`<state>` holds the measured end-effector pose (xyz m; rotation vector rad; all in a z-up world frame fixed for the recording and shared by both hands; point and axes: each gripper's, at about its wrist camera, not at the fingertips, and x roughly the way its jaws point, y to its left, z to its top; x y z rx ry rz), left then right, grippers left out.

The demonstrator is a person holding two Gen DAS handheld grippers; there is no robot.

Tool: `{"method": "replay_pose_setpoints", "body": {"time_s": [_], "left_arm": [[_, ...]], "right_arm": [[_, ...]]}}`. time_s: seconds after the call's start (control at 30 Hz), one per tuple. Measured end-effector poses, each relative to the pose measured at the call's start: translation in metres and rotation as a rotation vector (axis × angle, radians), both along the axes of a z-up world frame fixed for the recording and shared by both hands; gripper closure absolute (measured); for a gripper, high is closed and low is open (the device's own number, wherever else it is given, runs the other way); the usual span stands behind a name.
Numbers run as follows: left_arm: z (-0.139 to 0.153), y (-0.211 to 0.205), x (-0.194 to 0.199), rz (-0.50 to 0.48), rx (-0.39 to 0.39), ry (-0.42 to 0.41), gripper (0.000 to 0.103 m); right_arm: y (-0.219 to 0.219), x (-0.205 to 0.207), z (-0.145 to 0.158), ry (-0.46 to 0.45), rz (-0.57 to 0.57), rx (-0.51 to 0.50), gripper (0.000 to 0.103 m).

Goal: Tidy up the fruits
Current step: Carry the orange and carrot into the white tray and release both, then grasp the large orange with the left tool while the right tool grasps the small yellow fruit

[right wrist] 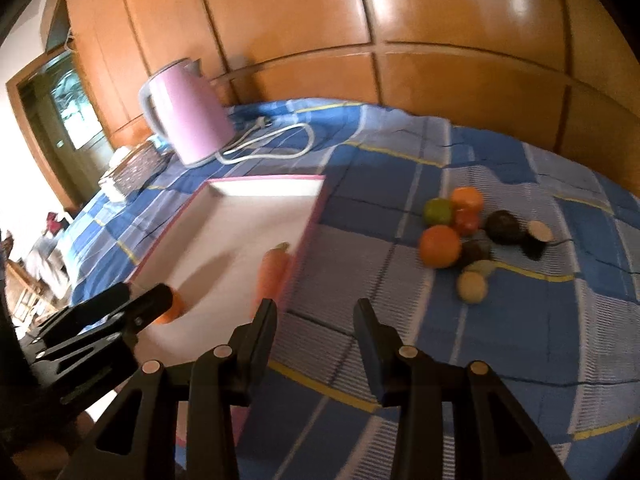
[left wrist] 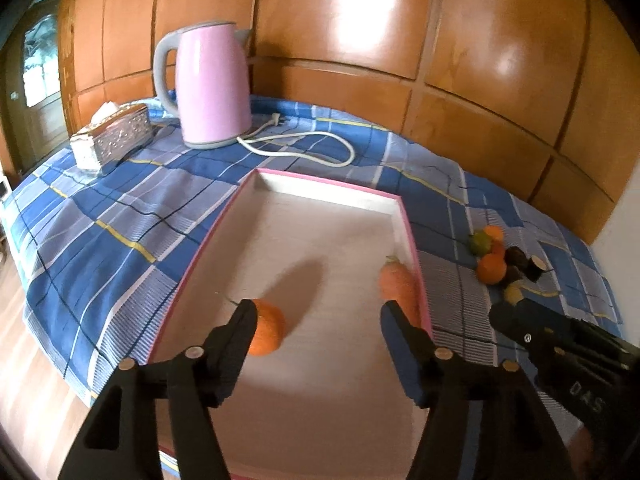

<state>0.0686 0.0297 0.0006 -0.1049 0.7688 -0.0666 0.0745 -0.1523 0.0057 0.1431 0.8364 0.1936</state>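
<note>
A white tray with a pink rim (left wrist: 328, 184) lies on the blue checked cloth. In it an orange (left wrist: 268, 330) rests against the inner side of my left gripper's left finger. The left gripper (left wrist: 318, 314) stands open over the tray, its pads not pressing the orange. A carrot (left wrist: 400, 286) lies along the tray's right rim. A pile of fruit (right wrist: 456, 232) sits to the right of the tray (right wrist: 268, 179): oranges, a green one, a red one and dark ones. My right gripper (right wrist: 314, 308) is open and empty above the cloth, just right of the carrot (right wrist: 272, 274).
A pink kettle (left wrist: 212, 84) with a white cord (left wrist: 304, 148) stands behind the tray. A silver tissue box (left wrist: 114, 138) sits at the back left. Wooden panels (left wrist: 360, 40) close off the far side. The cloth's left edge drops to a wooden floor (left wrist: 36, 368).
</note>
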Motion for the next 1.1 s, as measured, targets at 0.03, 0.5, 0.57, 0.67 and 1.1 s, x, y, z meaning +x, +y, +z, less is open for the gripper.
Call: {"method": "replay_pose_setpoints", "body": {"time_s": [0.03, 0.5, 0.57, 0.67, 1.1], "left_arm": [[0.001, -0.003, -0.001, -0.006, 0.003, -0.004, 0.035], [0.005, -0.033, -0.002, -0.102, -0.023, -0.009, 0.032], [0.007, -0.041, -0.001, -0.129, -0.014, -0.012, 0.032], [0.008, -0.056, 0.002, -0.181, -0.018, -0.006, 0.037], [-0.01, -0.108, 0.023, -0.318, -0.025, 0.058, 0.063]], "right_arm": [[-0.004, -0.001, 0.0, -0.003, -0.018, -0.007, 0.063], [-0.088, -0.013, -0.024, 0.081, -0.275, -0.009, 0.063], [-0.097, -0.014, -0.026, 0.084, -0.297, -0.013, 0.063], [-0.108, -0.014, -0.027, 0.087, -0.322, -0.012, 0.063], [-0.108, -0.004, -0.037, 0.101, -0.238, 0.008, 0.065]]}}
